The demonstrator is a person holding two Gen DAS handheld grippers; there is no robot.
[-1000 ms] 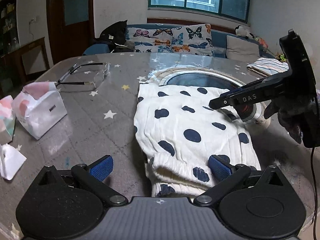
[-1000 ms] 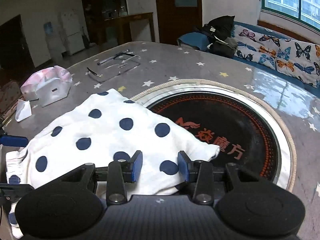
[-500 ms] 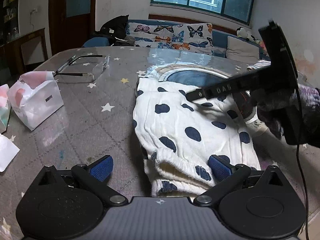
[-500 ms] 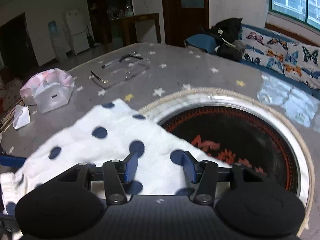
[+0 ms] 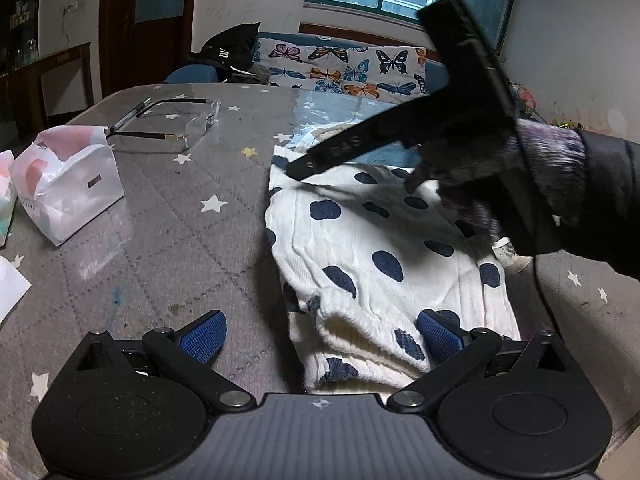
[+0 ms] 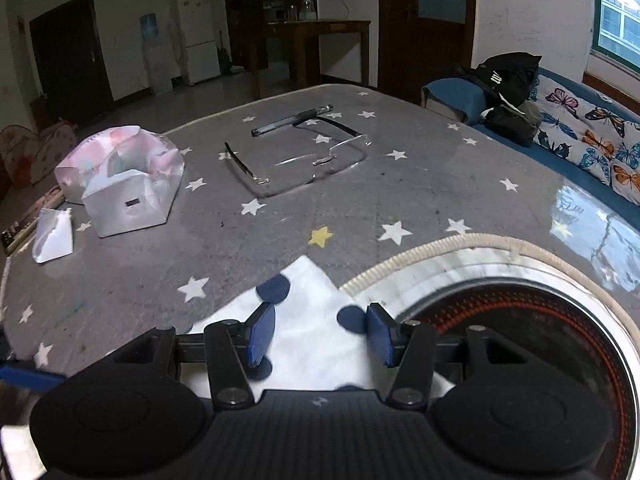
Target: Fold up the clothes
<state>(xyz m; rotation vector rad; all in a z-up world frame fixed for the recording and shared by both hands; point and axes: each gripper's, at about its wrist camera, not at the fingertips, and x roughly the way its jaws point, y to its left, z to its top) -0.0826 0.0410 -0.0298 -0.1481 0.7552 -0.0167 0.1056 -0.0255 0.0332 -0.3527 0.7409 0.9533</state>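
The left gripper (image 5: 320, 334) gapes open over the polka-dot garment's (image 5: 384, 256) waistband. At two o'clock, the right gripper (image 6: 320, 334) hovers, jaws apart, over its far corner.

The grey star-patterned table (image 6: 360, 200) lies bare in a wide strip between the white navy-dotted folded garment (image 5: 384, 256) and the white-and-pink tissue pack (image 6: 124, 184) near its left edge. Clear rimless glasses (image 6: 304, 168) and a black pen (image 6: 292, 120) block the far side.
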